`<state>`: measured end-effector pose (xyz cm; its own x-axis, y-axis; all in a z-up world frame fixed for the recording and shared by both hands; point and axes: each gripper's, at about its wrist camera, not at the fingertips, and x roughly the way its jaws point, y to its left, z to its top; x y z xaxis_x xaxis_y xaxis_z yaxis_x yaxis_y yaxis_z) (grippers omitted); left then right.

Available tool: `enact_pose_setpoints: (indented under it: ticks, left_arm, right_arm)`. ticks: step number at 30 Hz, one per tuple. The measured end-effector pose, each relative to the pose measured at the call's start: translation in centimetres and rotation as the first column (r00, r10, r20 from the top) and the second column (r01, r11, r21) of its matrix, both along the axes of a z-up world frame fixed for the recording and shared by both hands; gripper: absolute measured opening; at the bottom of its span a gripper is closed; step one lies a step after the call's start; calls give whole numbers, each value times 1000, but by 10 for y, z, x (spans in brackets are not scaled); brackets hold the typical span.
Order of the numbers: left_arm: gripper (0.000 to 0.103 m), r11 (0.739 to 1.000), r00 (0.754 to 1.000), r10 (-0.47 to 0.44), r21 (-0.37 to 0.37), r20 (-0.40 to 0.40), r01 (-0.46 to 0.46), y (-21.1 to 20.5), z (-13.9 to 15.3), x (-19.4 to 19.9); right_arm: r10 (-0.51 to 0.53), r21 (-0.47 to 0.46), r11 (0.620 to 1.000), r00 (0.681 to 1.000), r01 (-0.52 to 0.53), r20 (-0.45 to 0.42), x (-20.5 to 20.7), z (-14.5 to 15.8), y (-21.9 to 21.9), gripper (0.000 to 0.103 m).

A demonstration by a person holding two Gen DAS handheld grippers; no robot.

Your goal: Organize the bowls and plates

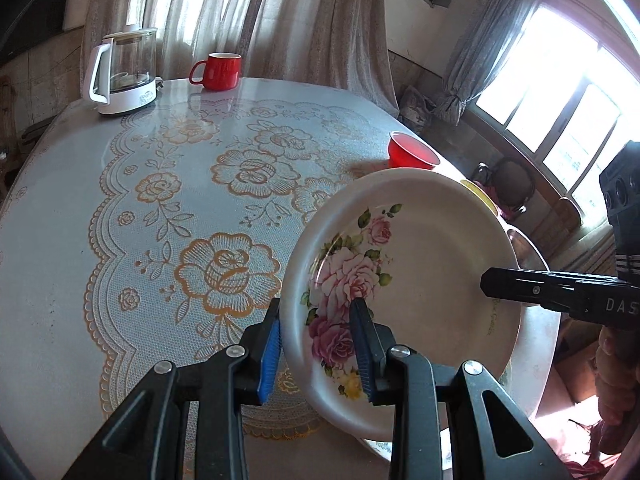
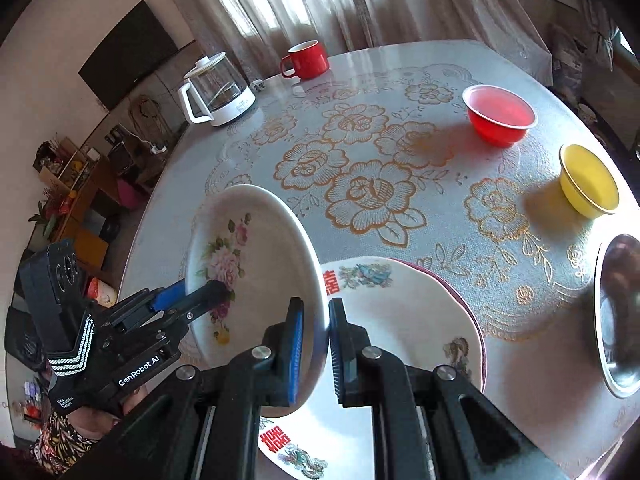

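A white plate with pink roses [image 1: 420,248] hangs tilted above the table, held at two sides of its rim. My left gripper [image 1: 316,308] is shut on its near edge, one blue pad under it and one on its face. My right gripper [image 2: 316,306] is shut on the opposite rim of the rose plate [image 2: 260,256]. In each view the other gripper shows from the side: the right gripper [image 1: 492,282] and the left gripper [image 2: 218,286]. Below lies a white plate with red characters [image 2: 400,312] on a purple-rimmed plate [image 2: 460,296].
On the lace-patterned table [image 2: 360,152] stand a red bowl [image 2: 500,114], a yellow bowl [image 2: 588,180] and a steel bowl [image 2: 616,320] at the right. At the far side stand a red mug [image 1: 218,72] and a glass kettle [image 1: 124,76]. A person's hand [image 1: 616,364] holds the right gripper.
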<state>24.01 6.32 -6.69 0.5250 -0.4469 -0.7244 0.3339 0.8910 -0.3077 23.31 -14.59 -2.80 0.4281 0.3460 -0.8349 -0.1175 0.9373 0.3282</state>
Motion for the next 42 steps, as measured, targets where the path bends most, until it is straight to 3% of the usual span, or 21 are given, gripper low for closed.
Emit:
enact_pose_setpoints:
  ticks: [12, 19, 24, 30, 36, 42]
  left_arm:
    - [34, 990, 995, -100, 100, -10, 101, -37, -14, -18]
    - [35, 981, 993, -115, 156, 6, 112, -48, -15, -20]
    - [44, 969, 990, -139, 213, 36, 128, -60, -16, -25]
    - [51, 958, 983, -177, 239, 50, 161, -74, -16, -30]
    - [53, 947, 979, -194, 271, 56, 172, -82, -18, -31]
    - [56, 963, 985, -168, 218, 23, 160, -74, -15, -27]
  right_arm:
    - [-121, 87, 988, 987, 130, -102, -30, -44, -43, 12]
    - [-153, 123, 977, 972, 176, -180, -33, -74, -51, 12]
    - [-174, 162, 964, 961, 211, -215, -33, -85, -58, 11]
    - [-221, 100, 965, 956, 243, -194, -27, -85, -66, 11]
    - [-188, 7, 982, 974, 190, -123, -25, -72, -64, 14]
    - [-167, -42, 986, 981, 164, -97, -24, -69, -60, 14]
